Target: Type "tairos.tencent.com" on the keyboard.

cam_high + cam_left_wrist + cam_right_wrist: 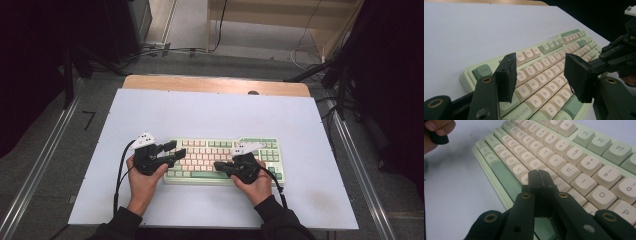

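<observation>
Overhead and two jaw-level views of a key-pressing step. I hold the right hand-held gripper [218, 165] with its jaws pressed together on nothing, the joined tip low over the bottom letter row of the keyboard [225, 160], near the N and M keys beside the green space bar [504, 173]; whether the tip already touches a cap I cannot tell. I hold the left hand-held gripper [175, 150] with its jaws apart and empty, poised above the keyboard's left end over the Q, A and number keys.

Risks, as I judge them: the joined tip is about as wide as one cap, so a descent slightly off centre would likely catch two neighbouring keys or the space bar at once. A slanted push could also slide the keyboard across the smooth pale sheet on the table [150, 107], since nothing pins it. The parted left jaws hang close over the caps, and a small dip of that hand could press a key unintentionally.

The keyboard lies on the near half of the table, roughly centred and square to its edge. Its case is pale green; the letter and number caps are cream, while Esc [482, 71], the function row, the modifiers and the space bar are a darker green.
</observation>
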`<act>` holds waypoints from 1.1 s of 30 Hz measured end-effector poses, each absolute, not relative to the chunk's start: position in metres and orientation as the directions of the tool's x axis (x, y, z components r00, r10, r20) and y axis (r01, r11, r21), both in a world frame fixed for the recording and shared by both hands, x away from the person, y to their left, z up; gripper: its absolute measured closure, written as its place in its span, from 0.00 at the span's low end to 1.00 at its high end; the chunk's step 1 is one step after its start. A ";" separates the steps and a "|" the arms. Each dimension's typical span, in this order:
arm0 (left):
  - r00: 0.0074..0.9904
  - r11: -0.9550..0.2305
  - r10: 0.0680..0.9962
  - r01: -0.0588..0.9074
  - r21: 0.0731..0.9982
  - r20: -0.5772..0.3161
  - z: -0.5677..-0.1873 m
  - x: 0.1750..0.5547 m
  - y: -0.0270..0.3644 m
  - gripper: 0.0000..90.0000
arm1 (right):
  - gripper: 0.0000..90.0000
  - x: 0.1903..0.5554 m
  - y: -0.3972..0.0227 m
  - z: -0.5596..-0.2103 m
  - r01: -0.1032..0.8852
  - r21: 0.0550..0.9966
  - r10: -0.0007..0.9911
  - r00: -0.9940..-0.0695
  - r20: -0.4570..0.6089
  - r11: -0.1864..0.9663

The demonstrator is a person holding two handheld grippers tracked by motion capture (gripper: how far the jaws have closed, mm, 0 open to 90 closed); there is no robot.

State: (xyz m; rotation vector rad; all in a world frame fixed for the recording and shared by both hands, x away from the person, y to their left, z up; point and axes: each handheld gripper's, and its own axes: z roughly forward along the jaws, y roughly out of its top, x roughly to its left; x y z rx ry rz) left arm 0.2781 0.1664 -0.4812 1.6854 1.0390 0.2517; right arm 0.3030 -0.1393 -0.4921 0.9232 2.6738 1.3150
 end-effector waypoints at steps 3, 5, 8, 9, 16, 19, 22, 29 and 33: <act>0.595 -0.036 0.735 0.512 0.858 -0.324 -0.482 0.279 0.166 0.50 | 0.97 0.303 -0.139 -0.492 0.497 0.729 0.517 -0.825 0.230 0.470; 0.594 -0.033 0.735 0.511 0.859 -0.326 -0.482 0.278 0.166 0.50 | 0.97 0.304 -0.138 -0.493 0.499 0.730 0.518 -0.824 0.230 0.468; 0.595 -0.033 0.734 0.511 0.859 -0.326 -0.482 0.279 0.166 0.50 | 0.97 0.304 -0.138 -0.493 0.498 0.730 0.518 -0.824 0.231 0.467; 0.594 -0.034 0.735 0.513 0.858 -0.327 -0.482 0.279 0.166 0.50 | 0.97 0.304 -0.138 -0.493 0.498 0.731 0.518 -0.824 0.230 0.467; 0.595 -0.034 0.734 0.514 0.857 -0.327 -0.482 0.279 0.165 0.50 | 0.97 0.303 -0.136 -0.496 0.494 0.729 0.519 -0.825 0.221 0.475; 0.597 -0.038 0.733 0.513 0.857 -0.325 -0.482 0.279 0.165 0.50 | 0.93 0.304 -0.137 -0.493 0.492 0.735 0.522 -0.824 0.220 0.467; 0.596 -0.031 0.733 0.510 0.860 -0.327 -0.482 0.278 0.166 0.50 | 0.87 0.305 -0.147 -0.484 0.500 0.759 0.529 -0.813 0.245 0.417; 0.598 -0.037 0.733 0.510 0.859 -0.323 -0.482 0.278 0.164 0.50 | 0.45 0.313 -0.175 -0.473 0.550 0.782 0.590 -0.748 0.304 0.294; 0.601 -0.044 0.732 0.512 0.858 -0.321 -0.483 0.279 0.163 0.50 | 0.39 0.315 -0.187 -0.471 0.565 0.784 0.610 -0.724 0.321 0.257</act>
